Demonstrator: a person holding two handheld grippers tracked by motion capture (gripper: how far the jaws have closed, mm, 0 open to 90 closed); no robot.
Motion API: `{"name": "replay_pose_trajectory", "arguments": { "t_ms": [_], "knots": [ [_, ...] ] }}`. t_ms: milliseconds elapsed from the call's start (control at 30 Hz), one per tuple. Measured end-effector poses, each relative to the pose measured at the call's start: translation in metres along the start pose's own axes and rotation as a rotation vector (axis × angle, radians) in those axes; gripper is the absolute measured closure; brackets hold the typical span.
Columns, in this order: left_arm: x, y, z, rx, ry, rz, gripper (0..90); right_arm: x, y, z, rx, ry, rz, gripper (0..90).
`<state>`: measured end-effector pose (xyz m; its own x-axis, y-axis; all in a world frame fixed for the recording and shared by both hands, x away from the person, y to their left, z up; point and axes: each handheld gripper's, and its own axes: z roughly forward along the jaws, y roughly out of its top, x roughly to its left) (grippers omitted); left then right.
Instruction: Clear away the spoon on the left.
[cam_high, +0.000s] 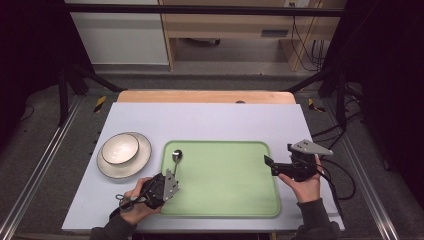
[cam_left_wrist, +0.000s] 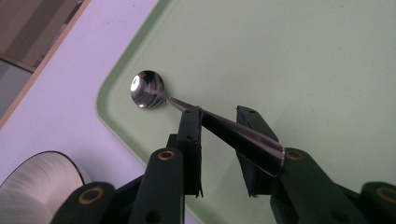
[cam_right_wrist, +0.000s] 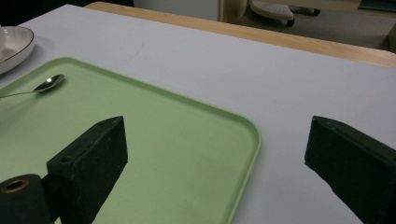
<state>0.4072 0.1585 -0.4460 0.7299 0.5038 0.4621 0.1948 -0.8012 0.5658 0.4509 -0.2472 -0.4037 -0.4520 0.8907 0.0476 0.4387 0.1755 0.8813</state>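
Nearest the person, the left gripper (cam_left_wrist: 219, 140) is hovering low over the near left corner of the flat pale green plastic tray (cam_high: 235, 200), with the shiny steel spoon (cam_left_wrist: 187, 112) lying between its jaws. In the left gripper view the handle is running slantwise through the gap: it seems to be brushing the left jaw's tip and resting over the right jaw's base, yet the pads are standing apart from it rather than pinching. The jaws are only a little open, so the spoon looks set down, its bowl lying on the tray floor near the far left corner. The step in hand, as I judge it, is the letting go of the spoon on the tray.

On the other side, the right gripper (cam_high: 280, 165) is hanging just past the tray's right rim, jaws standing wide and holding nothing.

Farther left, on the grey table mat (cam_high: 200, 120), a cream bowl with a dark rim (cam_high: 120, 148) is sitting on a cream plate (cam_high: 142, 160), well apart from the spoon.

The next move probably calls for widening the left jaws slightly more, then drawing back along the handle's line without dragging it.
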Motion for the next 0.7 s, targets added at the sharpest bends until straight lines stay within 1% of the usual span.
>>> {"name": "replay_pose_trajectory", "arguments": {
  "t_ms": [133, 500, 533, 700],
  "knots": [
    [-0.0019, -0.0002, 0.0025, 0.01, -0.009, 0.012, 69.6, 0.0, 0.0, 0.0001, 0.001, 0.001, 0.0, 6.2],
    [-0.0043, -0.0008, 0.0066, 0.026, -0.021, 0.023, 65.3, 0.0, -0.0001, 0.0007, 0.007, 0.002, -0.002, 6.2],
    [-0.0044, -0.0007, 0.0069, 0.029, -0.022, 0.024, 62.4, -0.0002, -0.0001, 0.0004, 0.008, 0.002, -0.003, 6.2],
    [-0.0039, -0.0002, 0.0077, 0.039, -0.03, 0.02, 55.3, -0.0003, -0.0001, 0.0005, 0.009, 0.002, -0.004, 6.1]
  ]
}}
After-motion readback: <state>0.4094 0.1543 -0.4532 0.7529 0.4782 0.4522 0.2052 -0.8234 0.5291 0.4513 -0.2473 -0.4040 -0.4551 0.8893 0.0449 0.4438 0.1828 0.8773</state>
